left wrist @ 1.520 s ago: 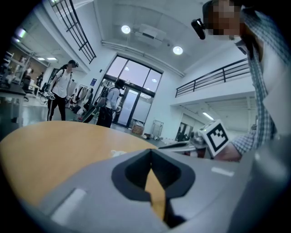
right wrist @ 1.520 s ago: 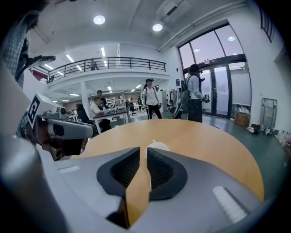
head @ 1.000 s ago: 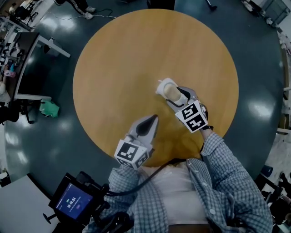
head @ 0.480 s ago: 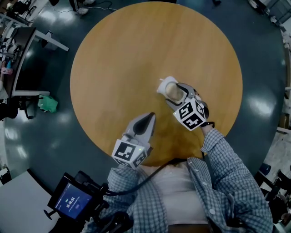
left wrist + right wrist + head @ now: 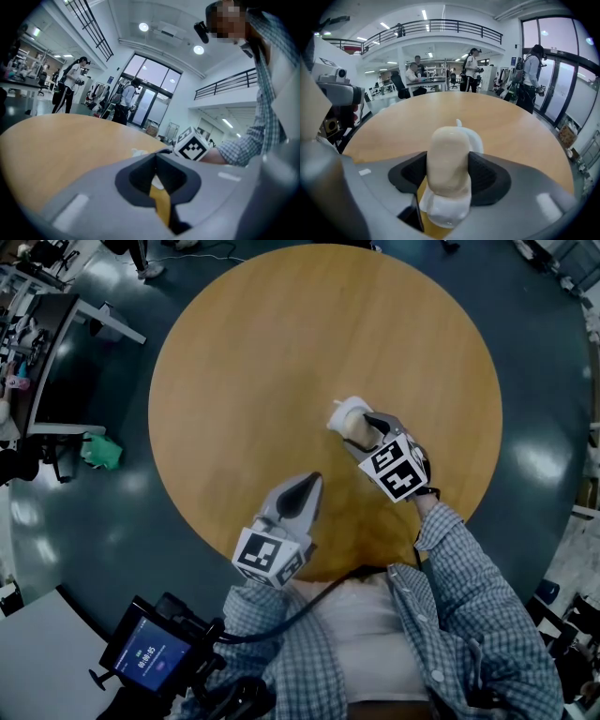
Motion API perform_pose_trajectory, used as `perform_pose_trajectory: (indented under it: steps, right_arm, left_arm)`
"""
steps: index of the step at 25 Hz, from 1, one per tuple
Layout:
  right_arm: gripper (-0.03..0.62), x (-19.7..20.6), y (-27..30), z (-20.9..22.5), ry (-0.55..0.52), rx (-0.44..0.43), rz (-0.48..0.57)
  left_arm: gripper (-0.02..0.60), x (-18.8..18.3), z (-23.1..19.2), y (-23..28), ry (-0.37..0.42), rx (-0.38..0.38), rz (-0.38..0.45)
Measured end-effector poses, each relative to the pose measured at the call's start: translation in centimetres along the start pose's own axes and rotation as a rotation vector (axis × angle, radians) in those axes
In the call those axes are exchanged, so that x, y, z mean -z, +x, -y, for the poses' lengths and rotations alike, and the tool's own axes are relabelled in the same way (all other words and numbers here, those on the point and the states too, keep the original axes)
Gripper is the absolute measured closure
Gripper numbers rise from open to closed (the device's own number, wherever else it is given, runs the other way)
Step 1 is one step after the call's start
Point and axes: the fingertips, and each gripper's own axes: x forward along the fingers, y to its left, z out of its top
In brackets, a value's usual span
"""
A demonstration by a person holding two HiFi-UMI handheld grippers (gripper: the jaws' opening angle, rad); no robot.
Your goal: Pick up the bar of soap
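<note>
A cream bar of soap (image 5: 446, 154) stands on edge between the jaws of my right gripper (image 5: 447, 164), which is shut on it. A white soap dish (image 5: 474, 137) shows behind and under the bar. From the head view the soap (image 5: 355, 427) and dish (image 5: 338, 412) sit right of the middle of the round wooden table (image 5: 244, 362), at the tip of my right gripper (image 5: 366, 430). My left gripper (image 5: 310, 483) rests near the table's front edge, shut and holding nothing. In the left gripper view its jaws (image 5: 156, 159) meet, and the right gripper's marker cube (image 5: 191, 145) is ahead.
Dark floor surrounds the table on all sides. A desk with a monitor (image 5: 56, 362) stands far left, and a tablet device (image 5: 148, 653) hangs at the person's waist. Several people (image 5: 471, 69) stand or walk in the hall beyond the table.
My right gripper, earlier nearly shut with the soap ahead of it, now has the bar clamped between its jaws and has turned slightly. The left gripper has stayed put.
</note>
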Motion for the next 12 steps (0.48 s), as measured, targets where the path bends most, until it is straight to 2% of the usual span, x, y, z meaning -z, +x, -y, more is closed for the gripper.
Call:
perform_pose_trajectory:
  steps: [6,12]
  right_arm:
    - [0.324,-0.6,-1.4,0.7,0.07,0.014,0.074]
    - [0.324,-1.7,-4.3,0.7,0.126,0.062,0.161]
  left_arm:
    - [0.583,-0.4,0.3,0.0,0.002,0.0,0.006]
    - [0.583,-0.6,0.4,-0.2,0.026,0.036,0.016]
